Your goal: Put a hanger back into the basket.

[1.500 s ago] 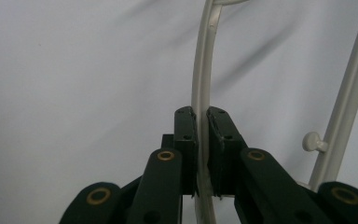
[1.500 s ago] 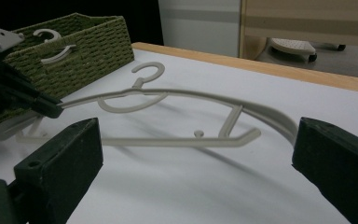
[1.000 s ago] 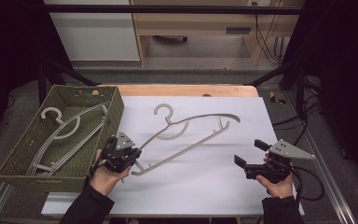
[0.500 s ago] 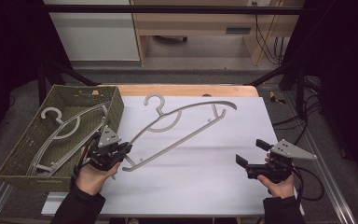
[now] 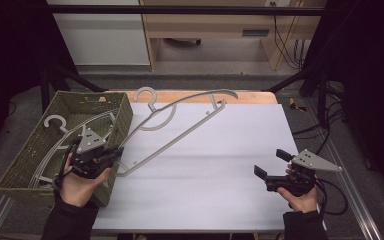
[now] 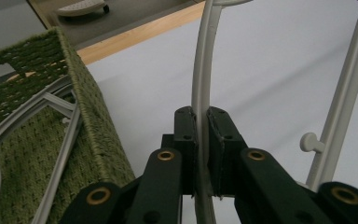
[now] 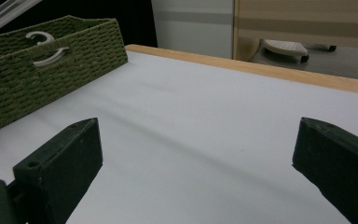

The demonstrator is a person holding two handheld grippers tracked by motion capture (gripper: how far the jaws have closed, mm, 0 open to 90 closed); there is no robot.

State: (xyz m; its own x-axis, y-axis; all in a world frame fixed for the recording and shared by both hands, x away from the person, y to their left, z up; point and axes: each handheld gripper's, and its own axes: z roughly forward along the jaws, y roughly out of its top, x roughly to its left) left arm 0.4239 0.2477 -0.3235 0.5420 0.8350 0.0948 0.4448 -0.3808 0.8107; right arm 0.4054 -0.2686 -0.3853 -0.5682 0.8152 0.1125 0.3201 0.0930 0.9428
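A grey plastic hanger is tilted up over the white table sheet, its hook near the far wooden edge. My left gripper is shut on the hanger's lower end, right beside the green woven basket. In the left gripper view the jaws pinch the hanger's curved bar next to the basket wall. More grey hangers lie inside the basket. My right gripper rests open at the table's near right, nothing between its jaws.
The white sheet covers the table, with a wooden strip along the far edge. A desk and cables stand beyond it. In the right gripper view the basket sits far left with a hanger hook over its rim.
My left gripper has moved left to the basket's side, carrying the hanger; the hanger swung up and its hook shifted back and left. The right gripper stayed put.
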